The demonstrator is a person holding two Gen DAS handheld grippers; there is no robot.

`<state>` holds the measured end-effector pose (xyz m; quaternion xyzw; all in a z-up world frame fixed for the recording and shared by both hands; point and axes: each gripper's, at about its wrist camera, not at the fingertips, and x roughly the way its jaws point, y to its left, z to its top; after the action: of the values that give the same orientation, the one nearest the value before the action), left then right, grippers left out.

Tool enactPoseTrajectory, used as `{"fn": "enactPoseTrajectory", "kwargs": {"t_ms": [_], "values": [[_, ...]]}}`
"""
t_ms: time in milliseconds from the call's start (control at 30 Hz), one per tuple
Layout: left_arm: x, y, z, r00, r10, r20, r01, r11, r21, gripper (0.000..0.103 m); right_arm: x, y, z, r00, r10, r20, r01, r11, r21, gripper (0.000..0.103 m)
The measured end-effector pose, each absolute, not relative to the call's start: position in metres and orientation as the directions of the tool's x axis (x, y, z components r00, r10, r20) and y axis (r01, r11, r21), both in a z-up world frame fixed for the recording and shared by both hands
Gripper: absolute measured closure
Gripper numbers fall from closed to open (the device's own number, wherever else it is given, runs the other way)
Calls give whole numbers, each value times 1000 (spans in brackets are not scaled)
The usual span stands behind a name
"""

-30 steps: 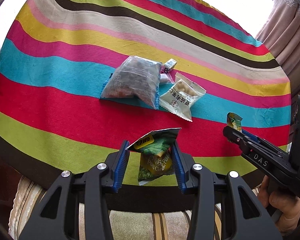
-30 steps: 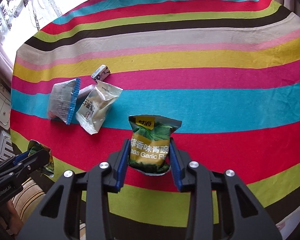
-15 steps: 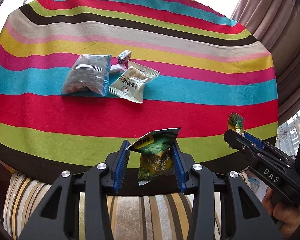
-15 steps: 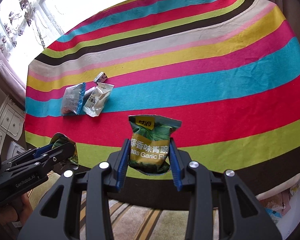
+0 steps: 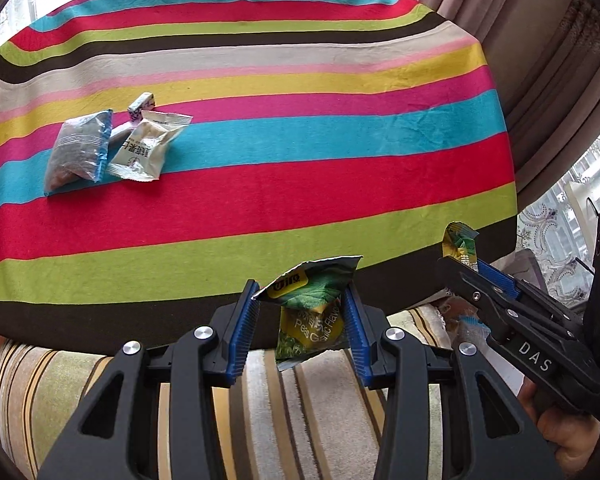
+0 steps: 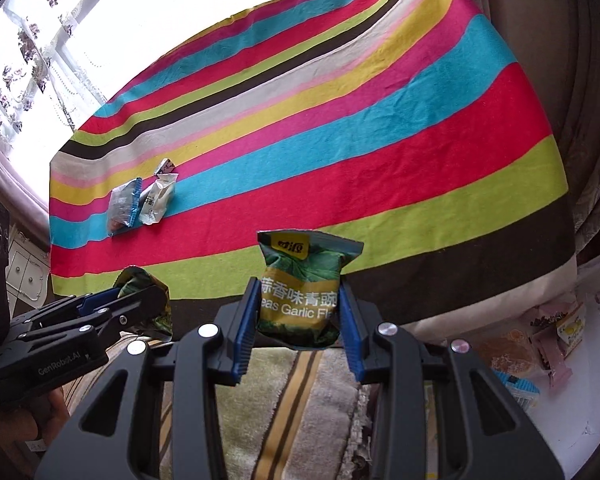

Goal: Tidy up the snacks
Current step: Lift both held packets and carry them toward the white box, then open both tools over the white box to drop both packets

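1. Two green pea packets were in play, one per gripper. The left gripper (image 5: 302,322) pinched its crumpled pea packet (image 5: 314,312) between the blue pads, held in the air past the near edge of the striped tablecloth (image 5: 300,184).
2. The right gripper (image 6: 298,318) pinched the other pea packet (image 6: 302,292) at mid-body, upright, also off the near table edge.
3. Handling guess: packets looked light, puffy and crinkly, with slick foil likely to slip. Mid-body grip looked fine; squeezing harder could crush the peas or pop a seam.
4. Left on the cloth: a clear-blue packet (image 5: 78,150), a white packet (image 5: 146,148) touching it, and a small wrapped candy (image 5: 142,101) just behind both.
5. Containers: no box or tray identifiable. Some bagged snacks (image 6: 540,340) sat low at the right of the right wrist view; contents were too blurred to tell.
6. A hand (image 5: 560,432) held the right gripper's handle.
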<state>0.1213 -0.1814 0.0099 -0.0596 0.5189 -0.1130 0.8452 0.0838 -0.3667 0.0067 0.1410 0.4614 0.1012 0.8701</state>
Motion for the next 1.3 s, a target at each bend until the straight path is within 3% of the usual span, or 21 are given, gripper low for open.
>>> {"fn": "enactPoseTrajectory", "kwargs": {"t_ms": [233, 967, 1067, 1133, 1300], "values": [[117, -217, 6, 382, -306, -872, 167, 951, -261, 63, 66, -404, 1, 569, 294, -768, 2, 933, 360, 65], [102, -316, 4, 338, -342, -877, 321, 918, -235, 61, 32, -500, -2, 625, 226, -747, 154, 902, 402, 64], [100, -323, 4, 326, -370, -870, 346, 903, -254, 56, 30, -506, -1, 629, 219, -746, 168, 899, 406, 61], [100, -324, 5, 330, -373, -867, 348, 902, -256, 40, 29, -508, 0, 633, 213, -745, 171, 900, 402, 60], [100, -319, 7, 336, -374, -865, 334, 905, -262, 39, 29, -507, 0, 630, 203, -750, 178, 902, 393, 51]]}}
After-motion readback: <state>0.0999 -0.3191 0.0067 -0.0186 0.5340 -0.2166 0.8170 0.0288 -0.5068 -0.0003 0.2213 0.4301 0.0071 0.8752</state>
